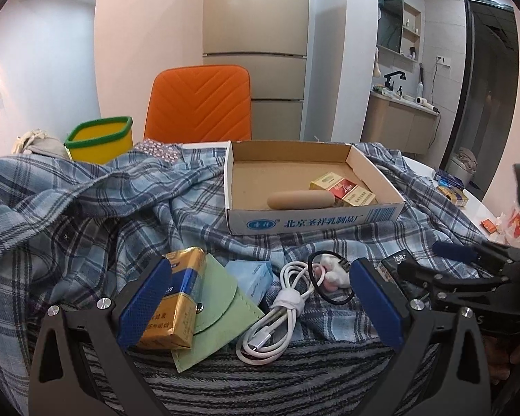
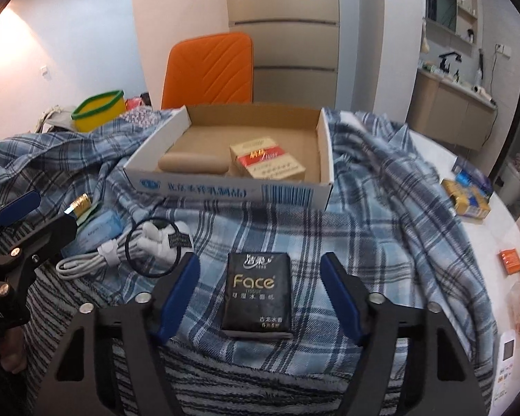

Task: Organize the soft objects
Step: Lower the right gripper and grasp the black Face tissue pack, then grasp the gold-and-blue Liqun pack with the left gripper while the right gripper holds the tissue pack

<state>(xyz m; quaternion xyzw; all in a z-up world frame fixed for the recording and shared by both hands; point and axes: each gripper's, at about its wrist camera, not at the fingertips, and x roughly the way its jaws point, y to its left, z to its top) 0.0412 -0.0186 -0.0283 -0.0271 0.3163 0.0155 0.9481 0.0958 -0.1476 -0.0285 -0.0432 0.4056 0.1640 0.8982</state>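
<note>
The left tongs (image 1: 258,289) stand wide open with nothing between the blue pads (image 1: 144,303). In the gap lie a green pouch (image 1: 211,315), a coiled white cable (image 1: 277,312), a pale blue pack (image 1: 251,279) and a black hair tie (image 1: 332,300) looped round a small white figure (image 1: 334,270). A yellow pack (image 1: 176,298) lies against the inner face of the left pad, at 9 o'clock from the pouch and partly over it.

The right tongs (image 2: 260,291) are also wide open and grip nothing. A black tissue pack (image 2: 256,291) lies flat on the plaid shirt (image 2: 381,187) between the pads (image 2: 339,298), clear of both. At 9 o'clock from it, in the right wrist view, are the cable (image 2: 86,260), the hair tie (image 2: 156,249) and the left tongs (image 2: 34,215).

At 12 o'clock from the tissue pack sits an open cardboard box (image 2: 197,187), resting on the shirt. Inside it are a tan case (image 2: 194,164) near the front wall and a red-and-gold pack (image 2: 265,163) at 3 o'clock from the case, touching it. In the left wrist view the box (image 1: 312,223) is at 1 o'clock from the left tongs.

A striped towel (image 1: 260,381) shows under the shirt's near edge. A yellow bin (image 1: 100,142) with a green rim stands at 10 o'clock from the box, and an orange chair (image 1: 199,104) stands beyond the table (image 2: 485,242).
</note>
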